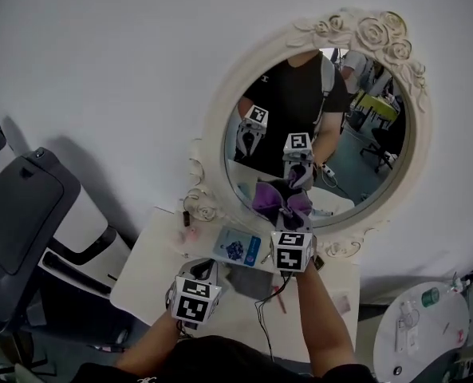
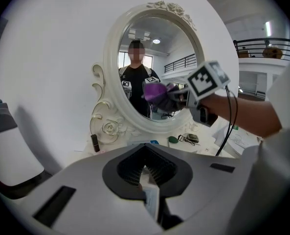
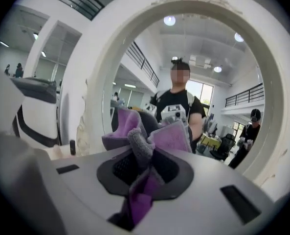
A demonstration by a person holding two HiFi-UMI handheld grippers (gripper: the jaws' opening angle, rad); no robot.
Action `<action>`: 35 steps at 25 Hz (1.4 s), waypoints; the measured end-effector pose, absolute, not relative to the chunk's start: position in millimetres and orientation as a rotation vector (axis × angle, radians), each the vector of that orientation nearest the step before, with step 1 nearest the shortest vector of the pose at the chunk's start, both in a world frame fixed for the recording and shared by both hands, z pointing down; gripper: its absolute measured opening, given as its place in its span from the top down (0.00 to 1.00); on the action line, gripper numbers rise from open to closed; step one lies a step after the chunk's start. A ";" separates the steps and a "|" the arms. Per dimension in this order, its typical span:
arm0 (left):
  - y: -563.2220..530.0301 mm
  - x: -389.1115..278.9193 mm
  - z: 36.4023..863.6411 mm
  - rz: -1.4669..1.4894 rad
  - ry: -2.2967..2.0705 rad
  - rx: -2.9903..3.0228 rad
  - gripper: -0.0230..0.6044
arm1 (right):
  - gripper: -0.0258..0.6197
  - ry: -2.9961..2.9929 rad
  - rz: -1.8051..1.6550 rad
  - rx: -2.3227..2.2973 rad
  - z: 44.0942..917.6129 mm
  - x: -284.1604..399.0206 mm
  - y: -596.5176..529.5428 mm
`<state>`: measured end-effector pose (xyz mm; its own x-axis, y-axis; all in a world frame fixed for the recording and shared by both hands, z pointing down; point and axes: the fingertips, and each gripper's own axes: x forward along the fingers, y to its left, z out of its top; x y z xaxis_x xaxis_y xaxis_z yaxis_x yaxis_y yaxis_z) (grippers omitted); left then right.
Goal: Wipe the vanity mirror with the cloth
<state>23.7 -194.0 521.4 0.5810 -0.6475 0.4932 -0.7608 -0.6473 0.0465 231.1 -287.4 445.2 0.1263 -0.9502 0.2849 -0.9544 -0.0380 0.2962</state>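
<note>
Clamps the bunched cloth (image 3: 135, 136) in the right gripper (image 3: 142, 168) just before the mirror's (image 1: 356, 134) lower glass, dead ahead, with the left gripper (image 2: 145, 180), jaws together, farther back over the table (image 1: 152, 270).

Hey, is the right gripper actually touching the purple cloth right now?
Touching. The right gripper view shows the right gripper shut on the cloth: purple folds pinched between its jaws, bunching out toward the mirror.
</note>
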 end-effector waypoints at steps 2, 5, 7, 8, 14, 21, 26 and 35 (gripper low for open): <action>-195.7 24.1 517.0 0.635 -1.169 2.570 0.95 | 0.88 -1.924 -0.140 2.046 382.0 214.9 -289.6; -199.2 22.4 509.9 0.613 -1.186 2.579 0.95 | 0.88 -2.001 -0.410 2.093 282.5 198.7 -290.7; -201.2 19.0 508.1 0.601 -1.201 2.581 0.95 | 0.88 -1.986 -0.595 2.118 222.4 193.4 -288.0; -201.9 16.6 507.7 0.601 -1.206 2.578 0.95 | 0.88 -1.969 -0.686 2.125 194.4 191.7 -287.5; -210.4 1.8 504.9 0.587 -1.246 2.558 0.95 | 0.88 -1.831 -0.923 2.159 82.0 199.9 -308.3; -219.5 5.4 512.6 0.605 -1.221 2.552 0.95 | 0.88 -1.709 -0.960 2.097 68.5 198.1 -327.8; -223.0 24.0 517.4 0.629 -1.159 2.574 0.95 | 0.88 -1.795 -0.896 2.061 79.8 192.7 -330.5; -223.8 46.7 525.3 0.659 -1.091 2.593 0.95 | 0.88 -1.924 -0.842 2.097 123.1 188.3 -331.5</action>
<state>46.7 -223.8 525.3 0.6166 -0.6102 0.4975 -0.7242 -0.6874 0.0544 188.3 -331.5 123.1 0.0063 -0.9582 -0.2860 -0.8603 -0.1509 0.4869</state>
